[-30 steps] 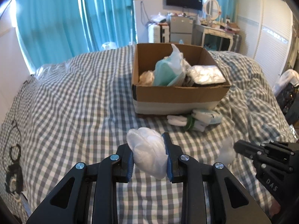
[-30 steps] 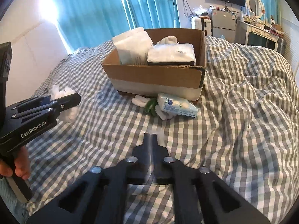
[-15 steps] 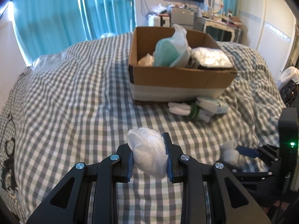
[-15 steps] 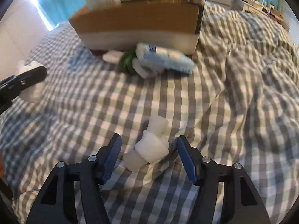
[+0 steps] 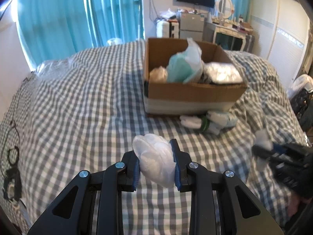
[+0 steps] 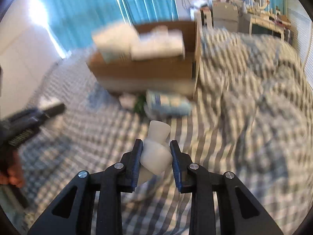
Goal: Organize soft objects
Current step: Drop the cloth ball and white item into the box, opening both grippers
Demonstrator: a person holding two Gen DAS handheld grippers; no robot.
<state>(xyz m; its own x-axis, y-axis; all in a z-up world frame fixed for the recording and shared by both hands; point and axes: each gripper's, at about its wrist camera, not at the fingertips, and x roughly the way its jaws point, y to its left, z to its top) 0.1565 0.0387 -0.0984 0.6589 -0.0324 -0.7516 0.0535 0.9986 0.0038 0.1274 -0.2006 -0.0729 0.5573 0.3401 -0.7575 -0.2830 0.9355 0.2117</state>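
Left wrist view: left gripper (image 5: 156, 163) pinches a white plastic-wrapped soft bundle (image 5: 155, 163) above the grey-and-white checked bed (image 5: 78, 107); the open brown cardboard box (image 5: 193, 94) sits at 1 o'clock, contents sharp

Right wrist view, blurred: right gripper (image 6: 156, 161), jaws just closing, clamps a knotted white foam roll (image 6: 156, 152); box at 12 o'clock

bed layout – box, loose items, two grippers

cardboard box (image 5: 193, 96) sits on the bed (image 5: 78, 107), far centre, with packets inside; a bundle of rolled items (image 5: 209, 122) lies against its near wall. nearer, the left gripper (image 5: 156, 164) holds a wad (image 5: 154, 164); to its right, the right gripper (image 6: 156, 162) holds a knotted piece (image 6: 156, 154) – above the bedcover.
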